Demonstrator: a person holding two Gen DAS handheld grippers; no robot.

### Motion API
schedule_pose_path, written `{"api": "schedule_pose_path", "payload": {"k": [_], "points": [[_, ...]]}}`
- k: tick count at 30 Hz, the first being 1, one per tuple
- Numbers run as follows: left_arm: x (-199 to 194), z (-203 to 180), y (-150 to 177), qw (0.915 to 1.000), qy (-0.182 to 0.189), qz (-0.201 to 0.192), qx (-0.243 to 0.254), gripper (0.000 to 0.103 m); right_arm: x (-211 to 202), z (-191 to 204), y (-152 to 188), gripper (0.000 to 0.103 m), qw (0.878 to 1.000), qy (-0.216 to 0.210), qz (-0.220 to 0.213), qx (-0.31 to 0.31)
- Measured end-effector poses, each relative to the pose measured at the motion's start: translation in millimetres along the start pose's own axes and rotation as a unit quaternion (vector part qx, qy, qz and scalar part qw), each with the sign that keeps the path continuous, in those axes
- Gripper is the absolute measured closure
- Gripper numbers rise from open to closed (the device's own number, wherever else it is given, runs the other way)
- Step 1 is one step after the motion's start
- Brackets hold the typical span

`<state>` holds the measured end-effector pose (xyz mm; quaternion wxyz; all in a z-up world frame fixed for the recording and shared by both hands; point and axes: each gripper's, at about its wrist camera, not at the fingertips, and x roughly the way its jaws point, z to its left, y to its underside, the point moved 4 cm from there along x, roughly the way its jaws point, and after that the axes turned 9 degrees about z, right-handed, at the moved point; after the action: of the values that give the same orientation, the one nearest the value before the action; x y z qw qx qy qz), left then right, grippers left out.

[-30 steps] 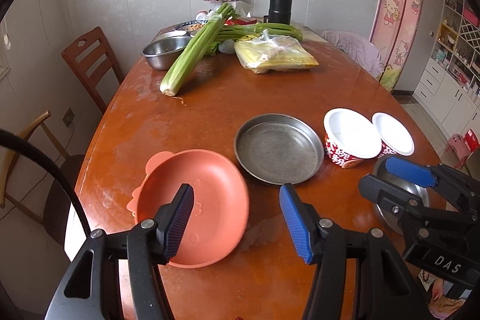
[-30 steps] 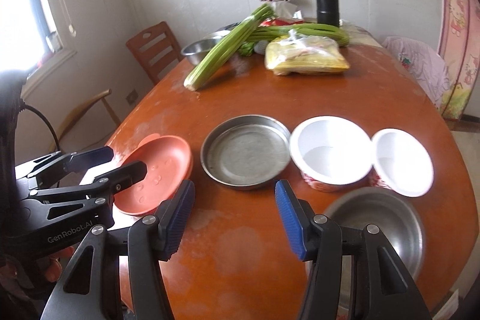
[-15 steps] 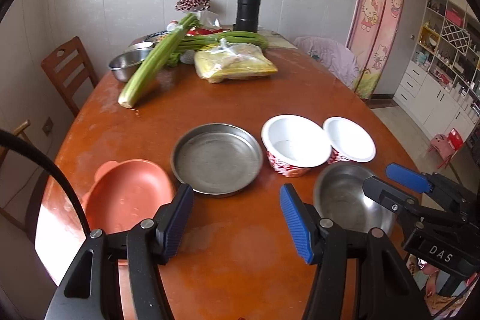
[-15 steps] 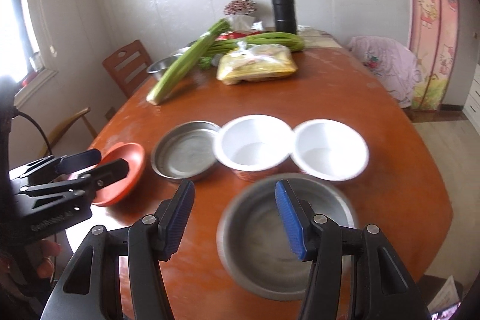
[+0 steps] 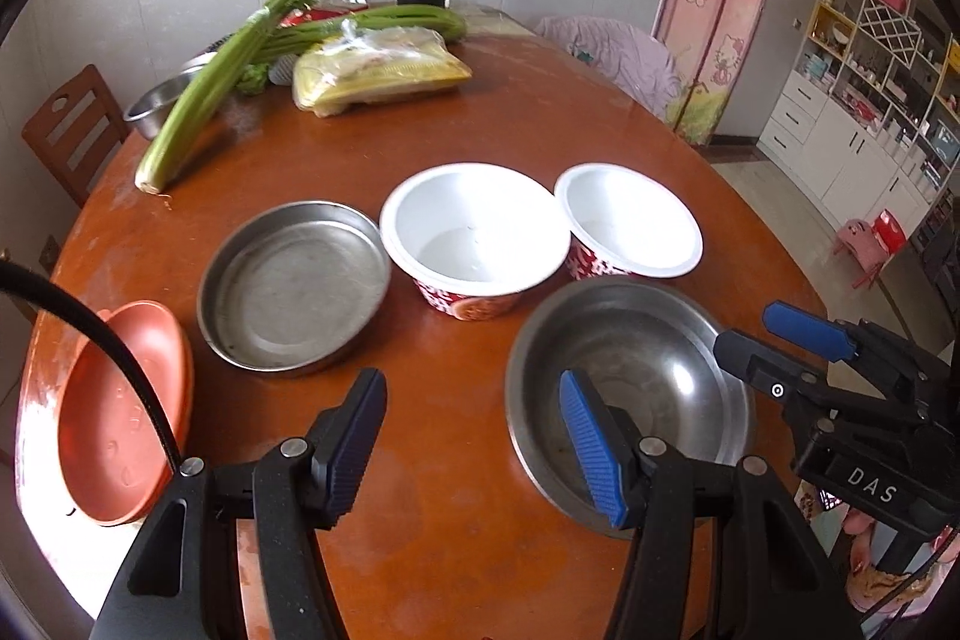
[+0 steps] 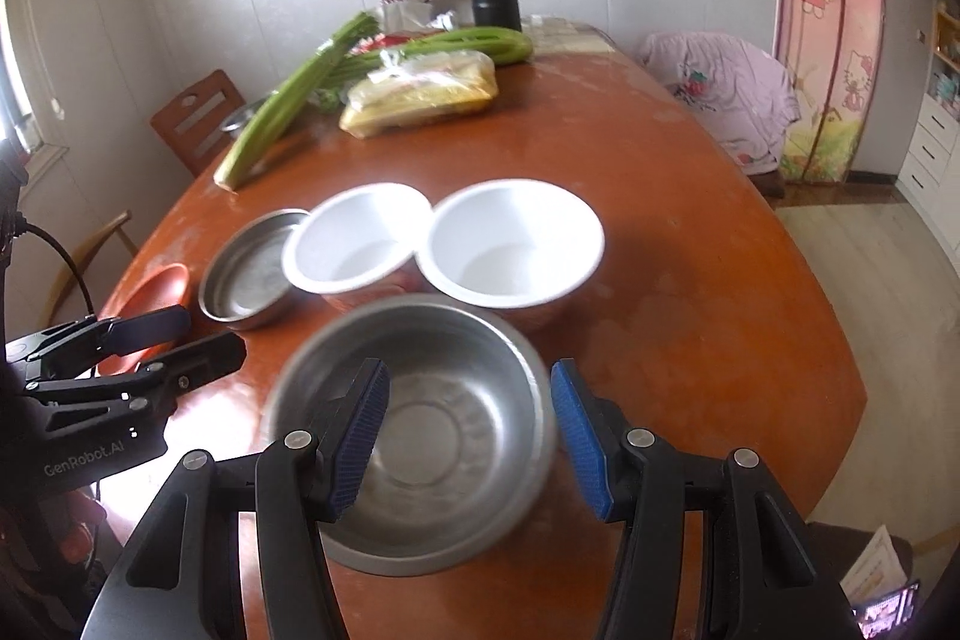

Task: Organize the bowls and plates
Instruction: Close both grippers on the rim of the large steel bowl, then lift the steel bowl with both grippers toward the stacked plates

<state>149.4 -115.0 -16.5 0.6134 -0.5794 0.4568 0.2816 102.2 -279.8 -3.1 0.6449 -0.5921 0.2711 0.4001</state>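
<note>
Basically we've got the steel bowl [image 6: 414, 430] at the near table edge, straight ahead of and below our right gripper [image 6: 468, 436], closer to it than to our left gripper [image 5: 474, 451]. Both sets of jaws part-open, holding nothing. Round bowl, no long axis. The right pads straddle its rim, not touching.

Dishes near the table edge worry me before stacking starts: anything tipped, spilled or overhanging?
Nothing spilled or tipped. The orange plate lies close to the table's near-left edge; whether it overhangs is unclear. The steel bowl sits upright and empty.
</note>
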Motion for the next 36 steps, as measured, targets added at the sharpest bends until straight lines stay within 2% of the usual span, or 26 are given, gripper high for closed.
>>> {"api": "schedule_pose_path", "payload": {"k": [13,20,27,33,36], "points": [[42.2,-20.5,0.4,0.9987,0.019,0.047,0.005,0.043,33.6,-26.1,8.3,0.045,0.999,0.014,0.046,0.004],[50.9,-23.0,-1.0,0.9981,0.026,0.056,0.004,0.043,47.5,-18.8,10.8,0.045,0.998,0.003,0.064,-0.009],[57.3,-24.6,0.0,0.9978,0.030,0.058,0.006,0.043,58.0,-12.4,9.7,0.061,0.997,0.001,0.076,-0.017],[59.2,-30.1,-0.2,0.9976,0.032,0.059,0.013,0.044,63.8,-11.2,10.2,0.067,0.996,0.001,0.083,-0.019],[61.2,-34.7,0.4,0.9973,0.034,0.063,0.020,0.052,65.2,-11.0,9.4,0.067,0.996,0.003,0.084,-0.018]]}}
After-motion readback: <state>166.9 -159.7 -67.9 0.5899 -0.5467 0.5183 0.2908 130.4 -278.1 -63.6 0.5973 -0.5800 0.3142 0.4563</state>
